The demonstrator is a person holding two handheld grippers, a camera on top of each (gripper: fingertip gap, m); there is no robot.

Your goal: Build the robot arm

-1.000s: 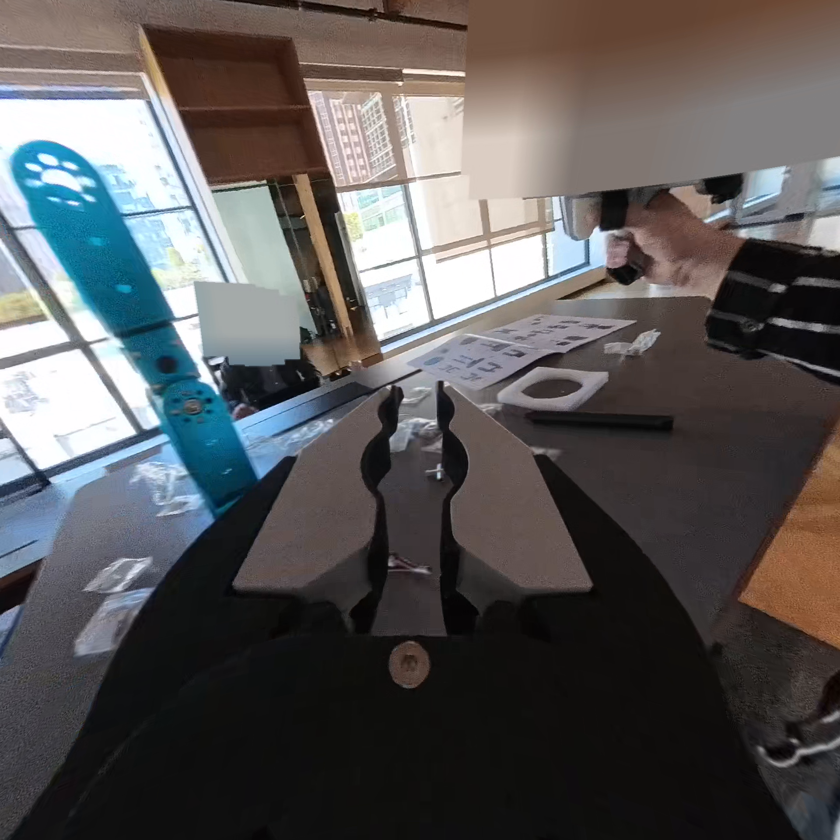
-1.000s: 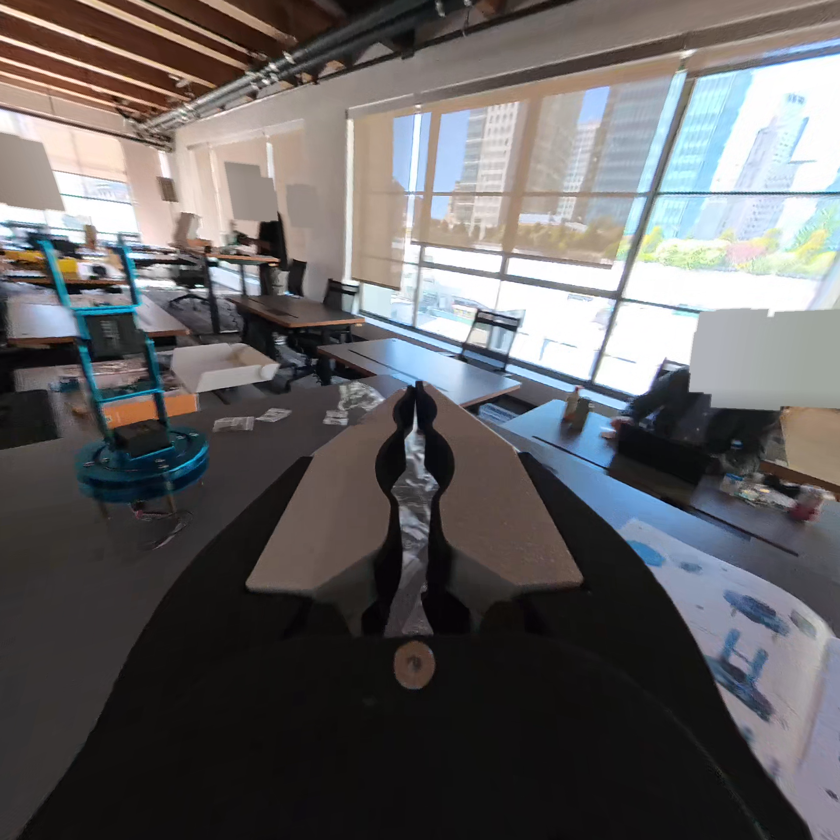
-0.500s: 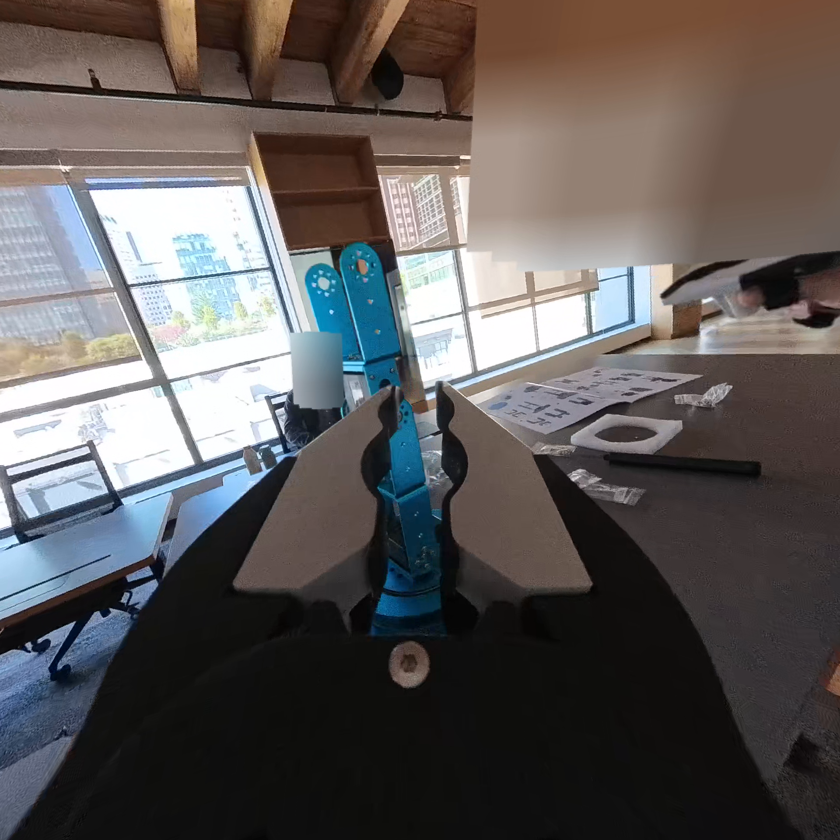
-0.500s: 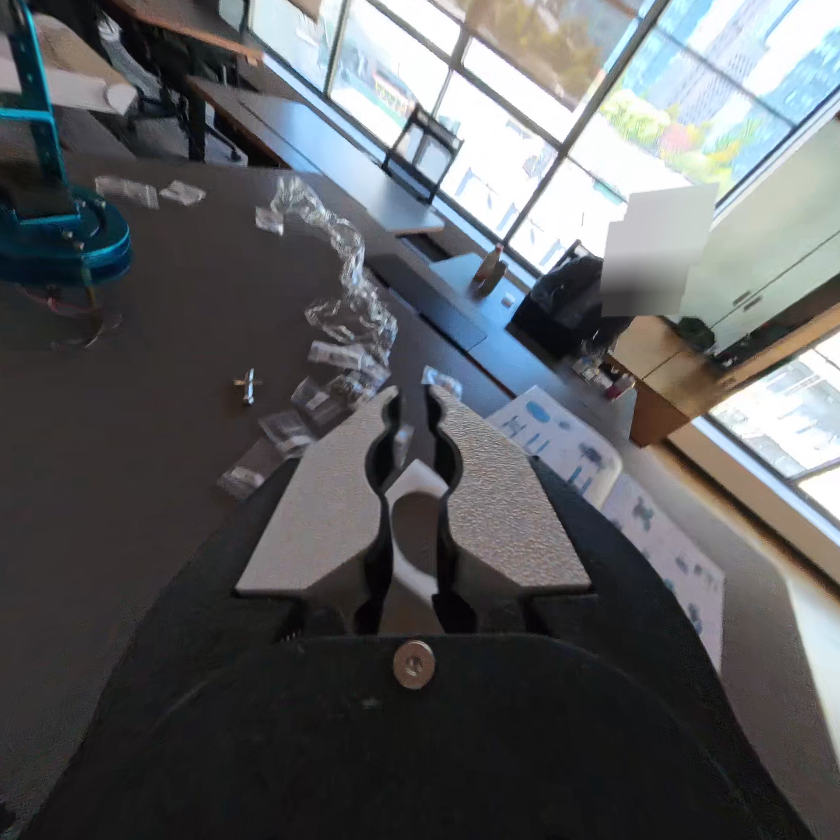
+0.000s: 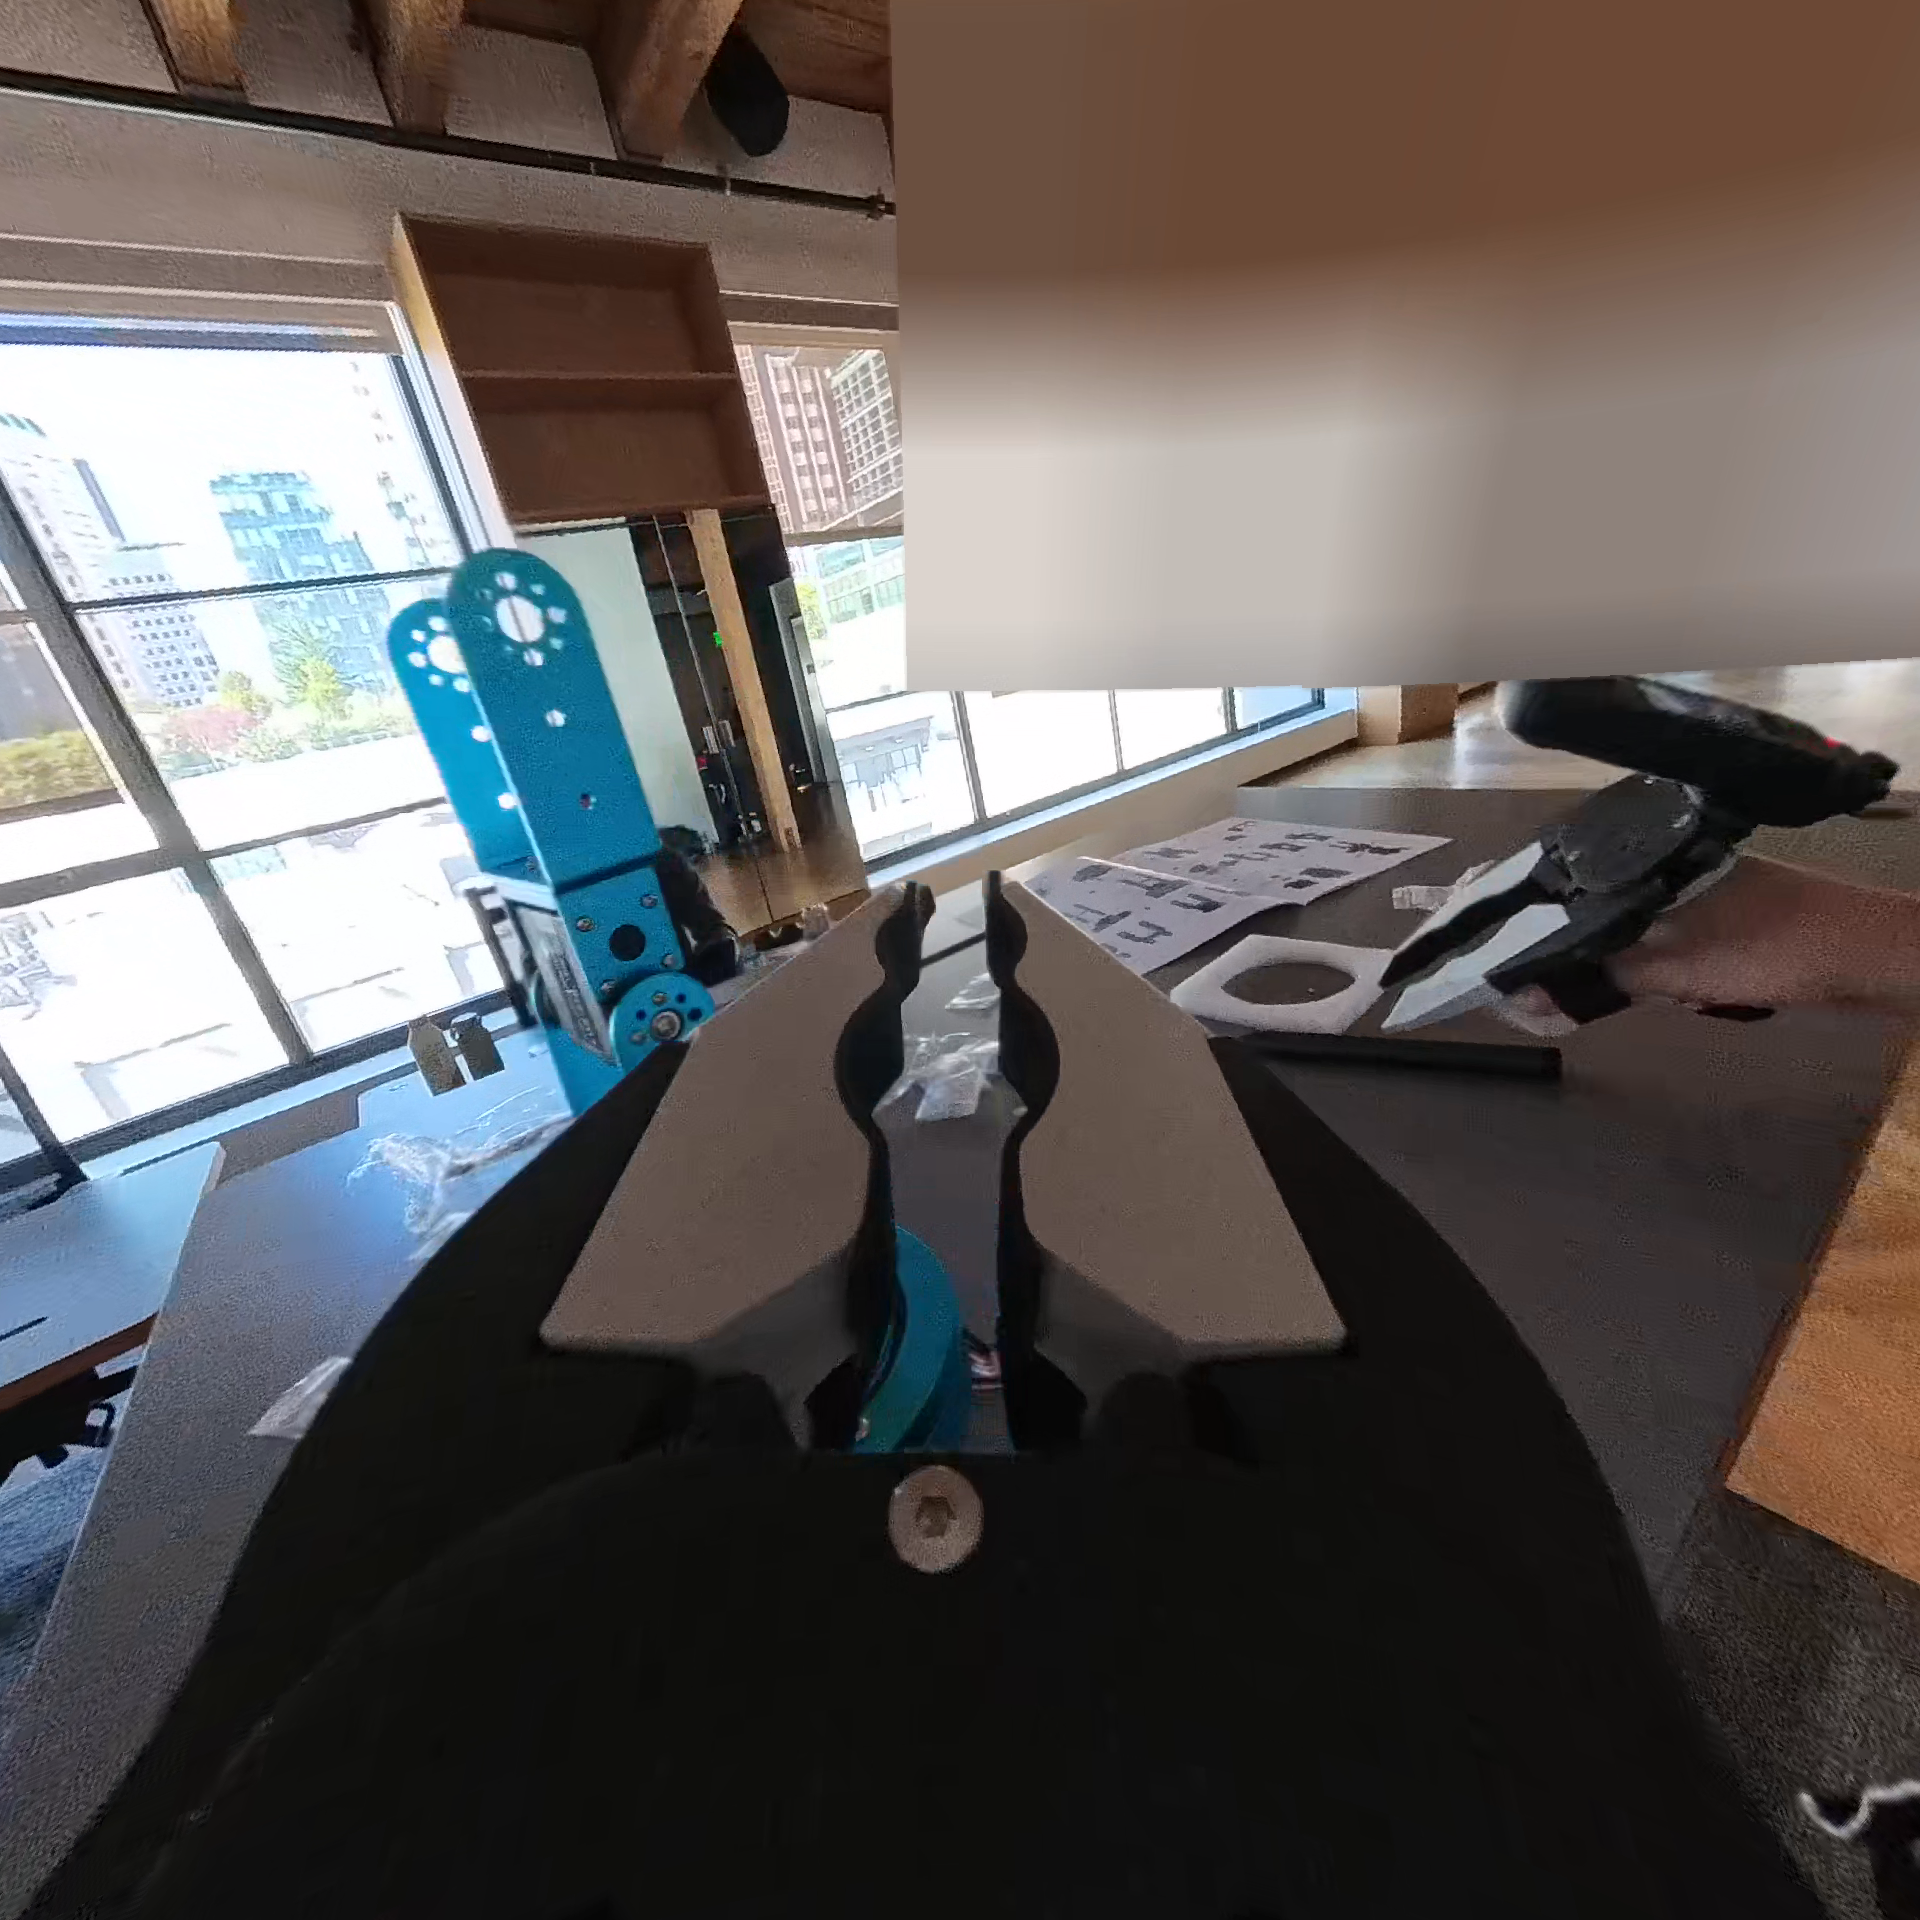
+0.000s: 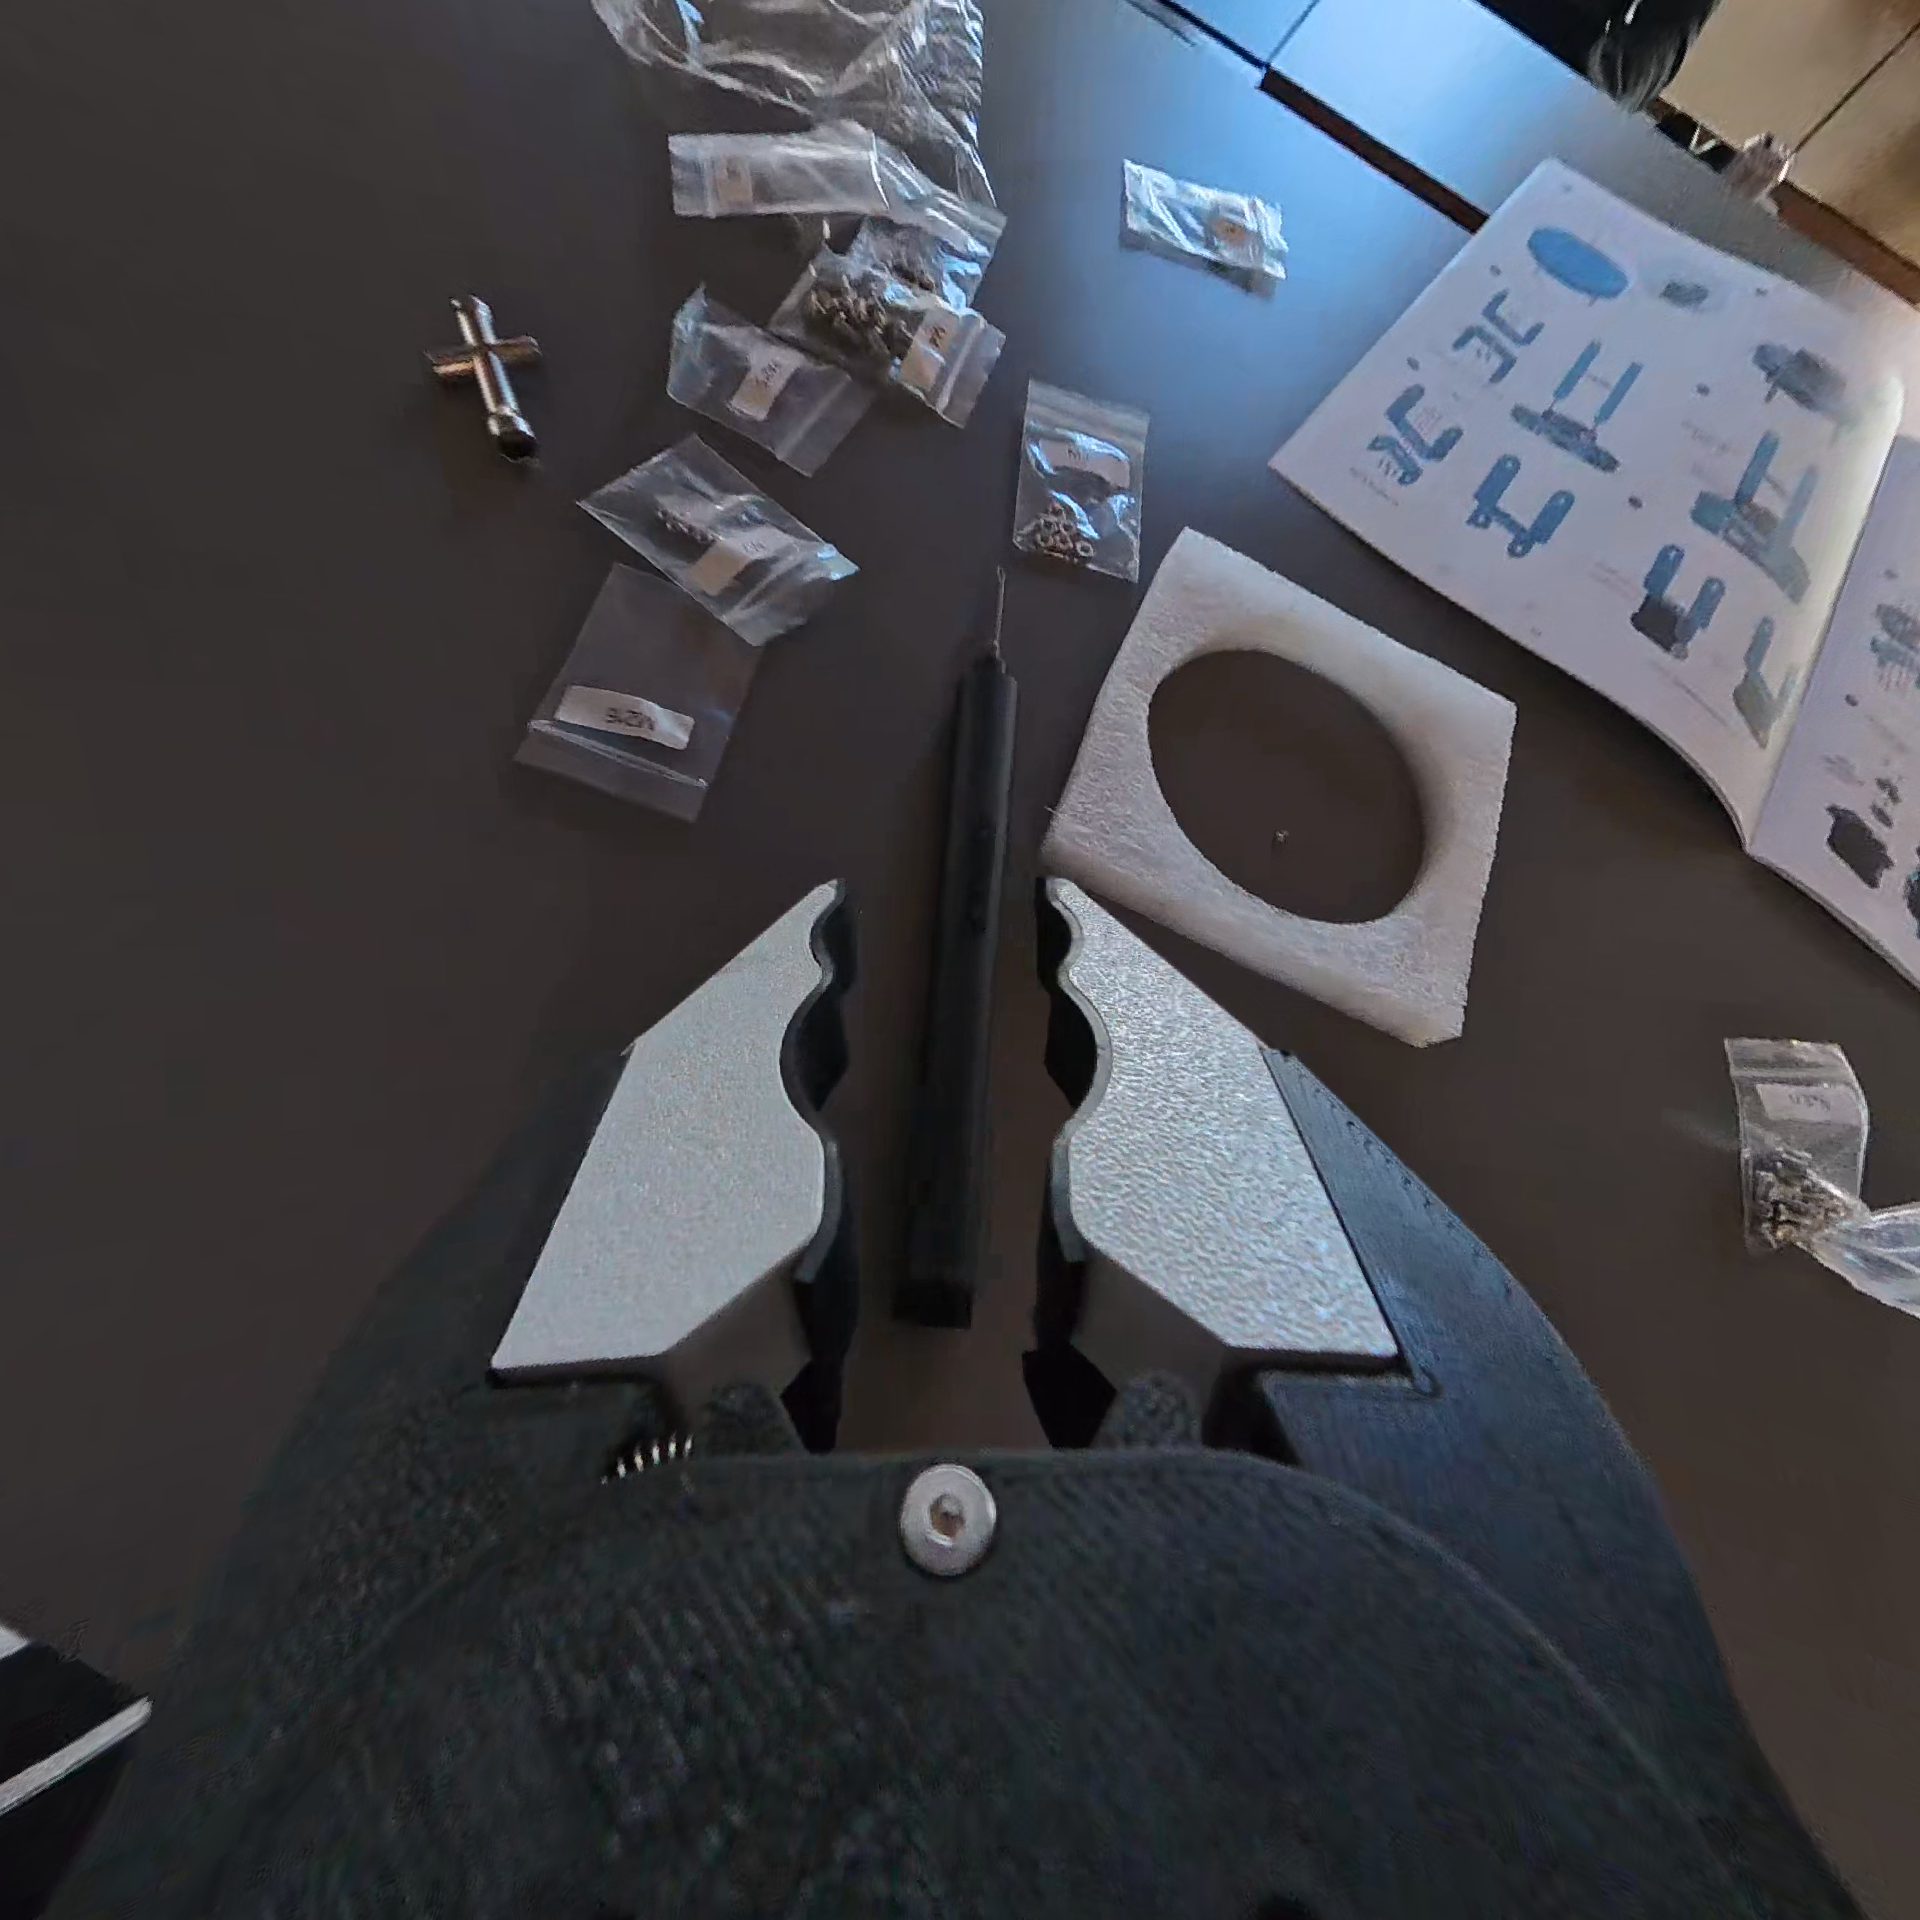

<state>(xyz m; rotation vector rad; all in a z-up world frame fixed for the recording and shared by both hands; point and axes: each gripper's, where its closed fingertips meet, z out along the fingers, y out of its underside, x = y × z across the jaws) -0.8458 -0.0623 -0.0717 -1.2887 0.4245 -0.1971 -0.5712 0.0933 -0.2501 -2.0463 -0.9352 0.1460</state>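
Overhead, timber beams (image 5: 644, 62); below, a dark table (image 6: 260, 727) strewn with bags (image 6: 623, 686).

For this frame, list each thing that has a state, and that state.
Right gripper: open, straddling the black tool, not touching it.
Left gripper: narrow gap, holding nothing.
Black tool: lying flat on the table.
Foam square: flat, hole empty.
Booklet: open.
Cross wrench: lying loose.
Blue arm: upright.
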